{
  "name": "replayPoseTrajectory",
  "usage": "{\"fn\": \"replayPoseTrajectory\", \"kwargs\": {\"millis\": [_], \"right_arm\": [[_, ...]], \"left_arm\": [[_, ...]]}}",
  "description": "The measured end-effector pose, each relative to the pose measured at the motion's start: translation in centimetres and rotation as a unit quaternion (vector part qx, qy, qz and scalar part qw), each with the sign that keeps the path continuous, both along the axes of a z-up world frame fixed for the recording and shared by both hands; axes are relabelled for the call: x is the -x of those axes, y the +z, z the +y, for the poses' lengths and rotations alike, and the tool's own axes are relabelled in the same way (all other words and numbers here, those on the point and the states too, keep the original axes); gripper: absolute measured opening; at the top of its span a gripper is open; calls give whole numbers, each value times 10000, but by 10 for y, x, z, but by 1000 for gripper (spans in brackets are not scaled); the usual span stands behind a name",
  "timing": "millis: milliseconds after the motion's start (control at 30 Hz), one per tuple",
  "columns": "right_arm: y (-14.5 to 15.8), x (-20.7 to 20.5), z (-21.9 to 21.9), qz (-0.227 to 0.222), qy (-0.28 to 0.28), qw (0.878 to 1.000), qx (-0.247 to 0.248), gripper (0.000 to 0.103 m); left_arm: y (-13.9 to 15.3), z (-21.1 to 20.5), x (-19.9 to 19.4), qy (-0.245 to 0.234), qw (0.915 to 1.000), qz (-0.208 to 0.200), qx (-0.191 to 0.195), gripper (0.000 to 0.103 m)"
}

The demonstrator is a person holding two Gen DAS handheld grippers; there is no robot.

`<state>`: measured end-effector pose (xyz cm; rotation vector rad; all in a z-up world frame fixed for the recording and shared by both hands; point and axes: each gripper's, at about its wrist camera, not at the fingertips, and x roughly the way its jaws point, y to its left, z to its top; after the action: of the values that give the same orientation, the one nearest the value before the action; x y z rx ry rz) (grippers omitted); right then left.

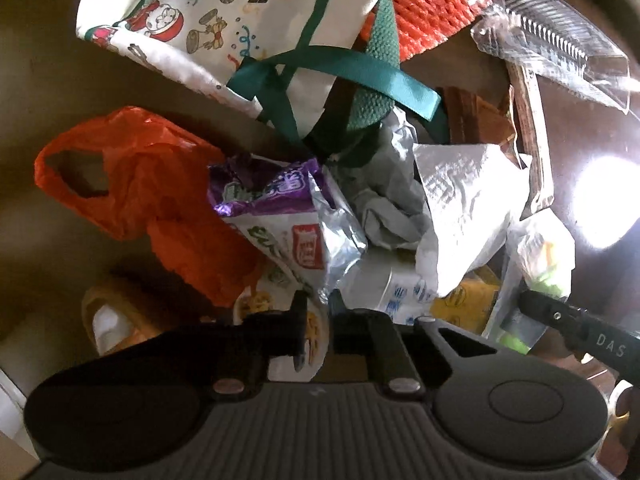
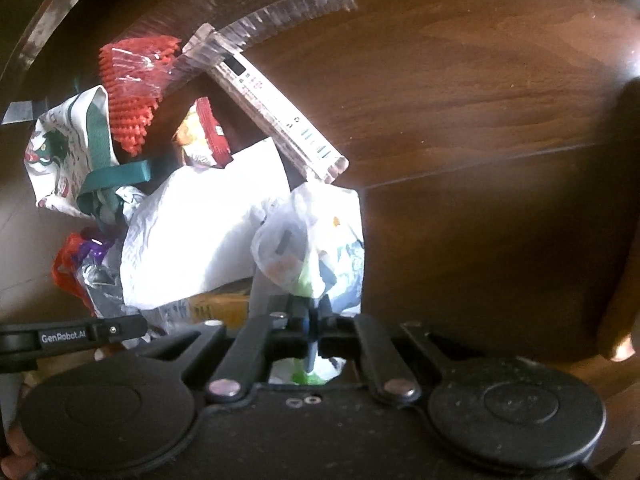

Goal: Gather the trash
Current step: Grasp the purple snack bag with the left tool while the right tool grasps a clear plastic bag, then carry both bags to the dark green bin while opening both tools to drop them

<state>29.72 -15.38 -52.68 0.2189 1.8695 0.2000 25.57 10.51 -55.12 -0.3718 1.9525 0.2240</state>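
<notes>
Two claws work one heap of trash on a dark wooden table [image 2: 480, 120]. Pinched between the nearly closed fingers of the left gripper [image 1: 318, 328] is a purple-and-silver snack wrapper [image 1: 288, 216], which rises straight ahead of the fingertips. Just to that claw's left lies a crumpled orange plastic bag [image 1: 132, 192], and ahead to its right a large white paper sheet [image 1: 464, 208] rests on the pile. Farther ahead, a white Christmas tote bag [image 1: 224, 12] with green straps lies beyond the wrapper, with a red foam net [image 1: 432, 0] and a clear plastic tray [image 1: 560, 36] past it to the right. Clenched on a thin clear plastic bag [image 2: 312, 240], the right gripper [image 2: 310, 320] holds it bunched between its fingers, the bag rising directly in front. Left of this claw sits the same white paper sheet [image 2: 200, 232]; ahead of the bag a long clear box with a barcode [image 2: 276, 112] lies slanted on the wood.
</notes>
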Motion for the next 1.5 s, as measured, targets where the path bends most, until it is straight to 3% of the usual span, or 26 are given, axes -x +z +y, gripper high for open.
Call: {"fn": "replayPoseTrajectory", "kwargs": {"millis": [200,367,633,767,900,1033,1267,1500], "right_arm": [[32,2,7,-182,341,9990,226,2],[77,6,2,-488,414,9976,272,1],[171,17,-6,-1347,432,9898,165,1],[219,31,-10,-1859,552,9810,92,1],[270,46,-22,-2366,578,9699,-22,1],[326,60,-38,-2914,569,9549,-66,1],[426,81,-77,-3903,577,9189,-18,1],[519,98,-125,-4677,506,8821,244,1]], "left_arm": [[24,-5,2,-46,10000,-26,7,5],[62,-13,7,-74,9997,-227,-25,5],[148,-19,20,-206,9949,-980,-93,2],[199,-22,25,-357,9878,-1505,-178,1],[256,-27,31,-472,9762,-2105,-196,1],[317,-40,33,-694,9591,-2737,-212,1],[422,-78,34,-1044,9196,-3786,-80,1],[506,-135,26,-1505,8808,-4490,40,1]]}}
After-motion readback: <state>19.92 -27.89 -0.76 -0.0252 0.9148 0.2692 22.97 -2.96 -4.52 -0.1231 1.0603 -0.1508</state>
